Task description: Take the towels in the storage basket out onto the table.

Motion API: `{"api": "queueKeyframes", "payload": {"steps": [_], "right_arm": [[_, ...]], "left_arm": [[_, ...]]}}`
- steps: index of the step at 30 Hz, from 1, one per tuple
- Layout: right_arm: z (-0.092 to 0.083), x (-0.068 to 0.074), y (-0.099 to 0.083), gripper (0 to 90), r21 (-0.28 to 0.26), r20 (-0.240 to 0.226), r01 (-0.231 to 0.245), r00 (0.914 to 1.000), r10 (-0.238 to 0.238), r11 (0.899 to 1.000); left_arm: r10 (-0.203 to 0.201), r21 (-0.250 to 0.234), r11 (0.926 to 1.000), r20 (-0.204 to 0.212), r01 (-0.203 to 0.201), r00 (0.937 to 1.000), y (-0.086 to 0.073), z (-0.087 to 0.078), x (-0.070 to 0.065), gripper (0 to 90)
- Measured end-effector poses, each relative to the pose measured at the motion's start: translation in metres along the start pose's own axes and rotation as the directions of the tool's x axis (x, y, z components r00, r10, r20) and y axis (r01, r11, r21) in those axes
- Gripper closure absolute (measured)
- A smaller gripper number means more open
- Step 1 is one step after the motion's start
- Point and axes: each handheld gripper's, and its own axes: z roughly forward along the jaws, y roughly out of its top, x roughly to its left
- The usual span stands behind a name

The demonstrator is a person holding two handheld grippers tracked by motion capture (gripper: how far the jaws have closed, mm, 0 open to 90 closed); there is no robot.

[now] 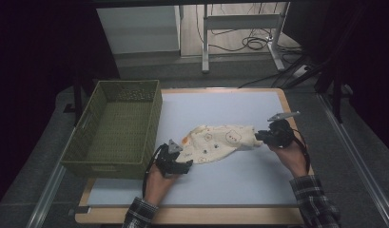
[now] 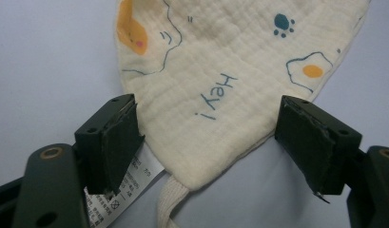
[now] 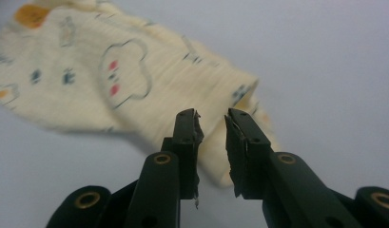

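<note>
With both pairs of jaws apart, my left gripper (image 2: 206, 142) straddling the printed cloth (image 2: 220, 90) and my right gripper (image 3: 212, 142) poised at its far corner, I risk pinching only air and bunching the fabric.

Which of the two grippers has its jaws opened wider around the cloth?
The left gripper: its jaws stand far apart, either side of the cloth corner with the label. The right gripper shows only a narrow gap.

A green woven basket (image 1: 117, 128) is sitting on the table's (image 1: 239, 175) left side. Beyond the table, a white metal frame (image 1: 242, 28) is standing on the floor, black cables (image 1: 251, 42) coiling around its legs.
</note>
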Motion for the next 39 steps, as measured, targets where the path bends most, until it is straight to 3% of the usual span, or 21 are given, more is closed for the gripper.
{"api": "queueKeyframes", "payload": {"steps": [4,5,9,12,13,14,16,19,23,24,25,27,29,31,33,36,37,38,39], "right_arm": [[0.001,0.011,-0.019,73.2,0.02,-0.035,0.008,0.9994,-0.007,1.0],[0.008,0.013,-0.024,71.4,0.03,-0.05,0.003,0.9988,-0.002,1.0],[0.025,0.013,-0.028,64.6,0.048,-0.032,0.001,0.9995,0.001,0.999],[0.032,0.011,-0.027,64.8,0.04,-0.028,-0.011,0.9995,0.013,0.999],[0.037,0.012,-0.025,77.6,0.022,-0.025,-0.013,0.9996,0.013,1.0],[0.038,0.013,-0.025,82.8,0.015,-0.015,-0.002,0.9999,0.003,1.0],[0.037,0.015,-0.023,85.3,0.015,-0.019,0.002,0.9998,-0.002,1.0],[0.023,0.023,-0.015,86.0,-0.006,-0.034,0.026,0.9991,-0.026,1.0],[-0.004,0.026,-0.007,85.9,-0.014,-0.071,0.015,0.9974,-0.015,1.0],[-0.004,0.026,-0.007,85.9,-0.014,-0.071,0.015,0.9974,-0.015,1.0],[-0.021,0.029,-0.005,85.9,-0.01,-0.084,0.022,0.9962,-0.023,1.0],[-0.026,0.031,-0.004,85.8,-0.006,-0.09,0.022,0.9957,-0.023,1.0],[-0.044,0.034,-0.001,85.1,0.001,-0.084,0.027,0.9961,-0.027,1.0],[-0.046,0.03,0.001,82.3,0.002,-0.083,0.012,0.9965,-0.012,1.0],[-0.041,0.025,0.001,80.6,-0.004,-0.057,-0.005,0.9984,0.005,1.0],[-0.019,0.014,-0.002,74.5,0.024,-0.043,-0.039,0.9983,0.04,0.999],[-0.019,0.014,-0.002,74.5,0.024,-0.043,-0.039,0.9983,0.04,0.999],[-0.005,0.008,-0.006,71.9,0.044,-0.03,-0.058,0.9978,0.059,0.997],[-0.005,0.008,-0.006,71.9,0.044,-0.03,-0.058,0.9978,0.059,0.997]], "left_arm": [[-0.001,-0.001,1.0,0.0,0.001,1.0,0.0,0.0,0.0,22.7],[-0.001,-0.002,1.0,-0.001,0.001,1.0,0.0,0.0,0.0,22.7],[0.0,-0.003,1.0,-0.004,0.0,1.0,0.0,0.0,0.0,22.5],[0.0,-0.003,1.0,-0.005,0.0,1.0,0.0,0.0,-0.001,22.4],[0.0,-0.004,1.0,-0.006,0.0,1.0,-0.001,0.0,-0.001,22.3],[0.0,-0.003,1.0,-0.006,0.0,1.0,-0.001,0.0,-0.001,22.3],[0.0,-0.003,1.0,-0.007,0.0,1.0,-0.001,0.0,-0.001,22.3],[0.0,-0.003,1.0,-0.006,0.0,1.0,-0.001,0.0,-0.001,22.2],[-0.002,-0.004,1.0,-0.005,0.002,1.0,0.0,0.0,0.0,22.0],[-0.002,-0.004,1.0,-0.005,0.002,1.0,0.0,0.0,0.0,21.9],[-0.001,-0.002,1.0,-0.006,0.001,1.0,0.0,0.0,0.0,21.6],[-0.003,-0.002,1.0,-0.003,0.003,1.0,0.0,0.0,0.0,21.3],[-0.011,0.003,0.9999,-0.013,0.011,0.9999,0.0,0.001,0.0,18.0],[-0.012,0.004,0.9999,-0.011,0.012,0.9999,0.0,0.001,0.0,17.3],[-0.011,0.006,0.9999,-0.014,0.012,0.9998,0.0,0.001,0.001,16.7],[-0.016,0.011,0.9998,-0.009,0.016,0.9998,0.0,0.001,0.001,13.7],[-0.016,0.011,0.9998,-0.009,0.016,0.9998,0.0,0.001,0.001,13.1],[-0.016,0.012,0.9998,-0.011,0.016,0.9998,0.0,0.001,0.001,12.7],[-0.017,0.012,0.9998,-0.011,0.017,0.9998,0.0,0.001,0.001,12.7]]}}
